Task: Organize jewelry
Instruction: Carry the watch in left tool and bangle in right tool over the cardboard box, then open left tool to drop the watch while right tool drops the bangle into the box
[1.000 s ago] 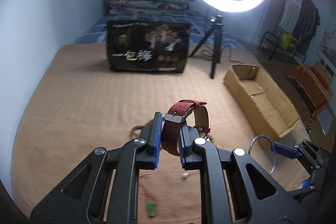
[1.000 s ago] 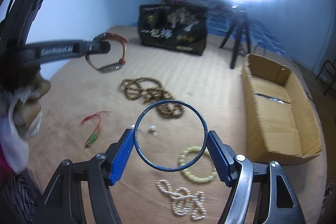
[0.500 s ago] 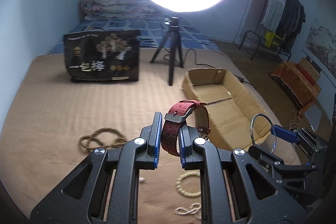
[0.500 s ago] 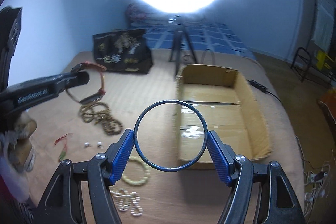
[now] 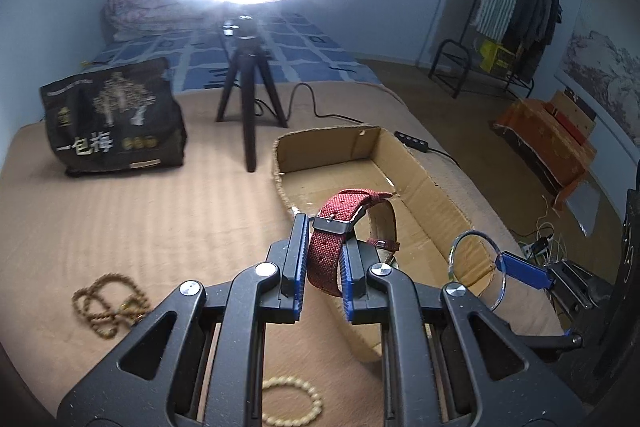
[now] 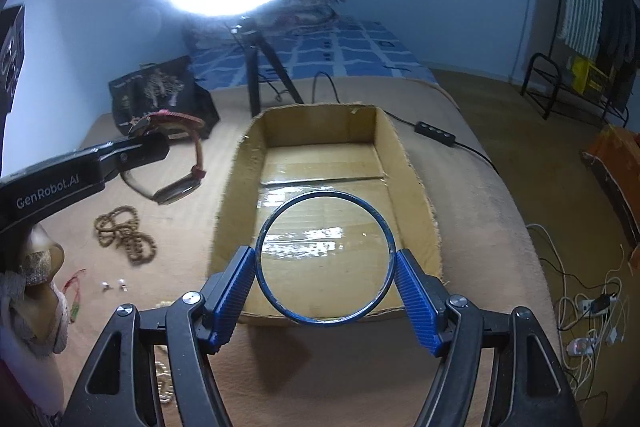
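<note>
Your cardboard box (image 6: 412,187) lies open on the tan bed (image 5: 120,227) with only shiny tape across its floor. Your left tool (image 5: 322,277) is clamped on the strap of a red watch (image 5: 344,227), held over the box's near left rim. Your right tool (image 6: 326,277) pinches a blue bangle (image 6: 326,257) above the box's near end. "GenRobot.AI" is printed on the left tool's side. A black bag (image 5: 116,119) with Chinese characters stands behind; brown beads (image 6: 124,235) lie left of the box.

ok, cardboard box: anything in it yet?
Empty: the cardboard box floor shows only bare taped cardboard; watch and bangle remain gripped.
</note>
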A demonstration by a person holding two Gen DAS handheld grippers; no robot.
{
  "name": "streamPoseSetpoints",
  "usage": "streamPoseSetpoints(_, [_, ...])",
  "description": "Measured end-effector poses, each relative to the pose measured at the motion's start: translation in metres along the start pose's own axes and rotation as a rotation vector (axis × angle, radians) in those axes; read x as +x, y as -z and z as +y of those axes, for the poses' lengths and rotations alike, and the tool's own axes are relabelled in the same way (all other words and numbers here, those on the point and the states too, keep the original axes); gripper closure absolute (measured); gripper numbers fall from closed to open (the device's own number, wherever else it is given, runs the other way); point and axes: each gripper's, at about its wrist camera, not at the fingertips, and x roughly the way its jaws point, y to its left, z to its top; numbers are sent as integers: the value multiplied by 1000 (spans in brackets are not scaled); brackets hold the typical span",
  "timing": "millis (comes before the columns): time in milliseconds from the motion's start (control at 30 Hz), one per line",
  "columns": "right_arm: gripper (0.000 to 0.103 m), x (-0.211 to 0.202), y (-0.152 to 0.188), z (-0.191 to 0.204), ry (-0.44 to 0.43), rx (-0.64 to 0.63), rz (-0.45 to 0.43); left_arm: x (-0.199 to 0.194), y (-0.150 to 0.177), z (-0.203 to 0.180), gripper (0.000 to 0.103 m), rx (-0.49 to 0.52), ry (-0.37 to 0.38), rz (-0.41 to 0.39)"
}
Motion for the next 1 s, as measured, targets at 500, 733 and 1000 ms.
streamPoseSetpoints(500, [30, 26, 1, -24, 7, 43, 40, 46, 2, -6, 87, 5, -4, 58])
streamPoseSetpoints(733, [15, 28, -1, -23, 34, 37, 29, 42, 0, -5, 47, 0, 8, 39])
streamPoseSetpoints(1000, [15, 22, -3, -23, 45, 32, 25, 30, -3, 1, 47, -10, 2, 21])
